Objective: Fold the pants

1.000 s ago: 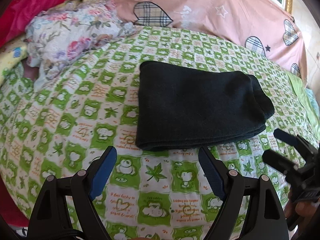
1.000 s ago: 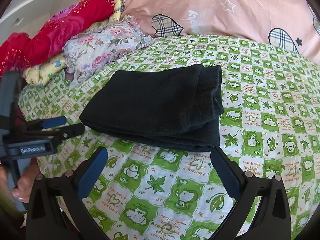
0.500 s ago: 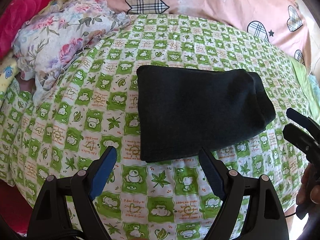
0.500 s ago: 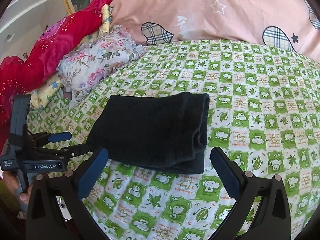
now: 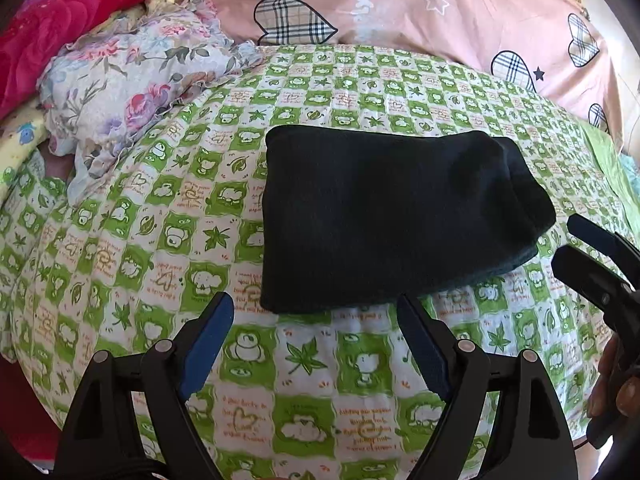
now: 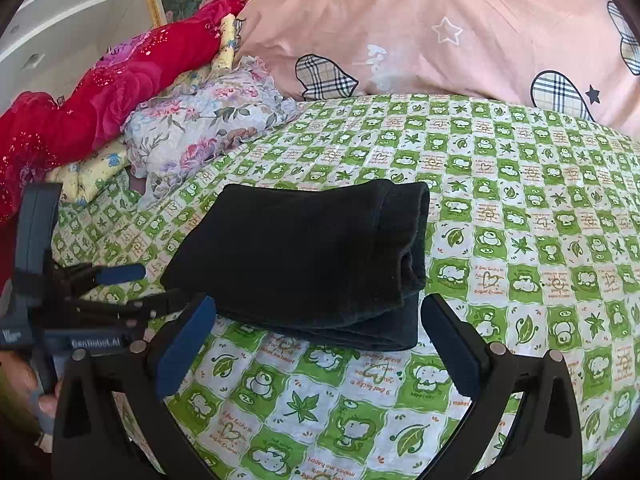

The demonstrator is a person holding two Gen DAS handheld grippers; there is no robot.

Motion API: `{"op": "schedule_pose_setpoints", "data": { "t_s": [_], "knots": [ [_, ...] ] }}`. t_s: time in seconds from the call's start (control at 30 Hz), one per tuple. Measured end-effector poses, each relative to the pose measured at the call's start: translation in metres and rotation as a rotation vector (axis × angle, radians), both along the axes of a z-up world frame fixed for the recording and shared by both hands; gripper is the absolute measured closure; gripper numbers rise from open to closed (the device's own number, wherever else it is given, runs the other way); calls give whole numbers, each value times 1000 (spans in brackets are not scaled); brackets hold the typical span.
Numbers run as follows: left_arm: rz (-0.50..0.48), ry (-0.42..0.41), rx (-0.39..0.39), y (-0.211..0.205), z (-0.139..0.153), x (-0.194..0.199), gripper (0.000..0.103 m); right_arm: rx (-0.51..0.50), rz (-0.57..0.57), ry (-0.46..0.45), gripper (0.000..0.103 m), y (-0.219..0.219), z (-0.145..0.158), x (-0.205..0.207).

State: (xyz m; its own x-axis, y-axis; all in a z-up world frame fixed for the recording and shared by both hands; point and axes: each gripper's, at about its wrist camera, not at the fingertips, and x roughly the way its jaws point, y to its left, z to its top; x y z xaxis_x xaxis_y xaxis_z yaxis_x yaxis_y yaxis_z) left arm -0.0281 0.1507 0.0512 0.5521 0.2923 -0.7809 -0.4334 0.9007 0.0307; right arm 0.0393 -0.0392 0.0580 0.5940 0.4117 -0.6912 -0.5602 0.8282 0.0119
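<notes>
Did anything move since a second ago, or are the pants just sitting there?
Only the grippers shifted a little. The left gripper and right gripper both stayed open and empty. The folded black pants stayed put on the green bedsheet, nothing grabbed or dropped.

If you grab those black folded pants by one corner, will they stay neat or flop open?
The black pants would probably flop open: they look like soft, thick fabric, with loose layers stacked at the right edge. They seem unlikely to slide far if pushed, since they rest on a soft quilted bedsheet.
</notes>
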Motion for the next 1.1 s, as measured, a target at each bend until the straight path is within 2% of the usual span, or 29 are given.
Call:
{"op": "schedule_pose_setpoints", "data": {
  "t_s": [0.3,0.5,1.1],
  "knots": [
    [47,-17,45,-5,3,-1,19,-7,8,12,1,-1,-10,-3],
    [44,-16,55,-8,4,-2,19,1,6,12,1,-3,-10,-3],
    [40,-22,52,-8,2,-4,19,-10,25,13,1,5,-12,-4]
  ]
}}
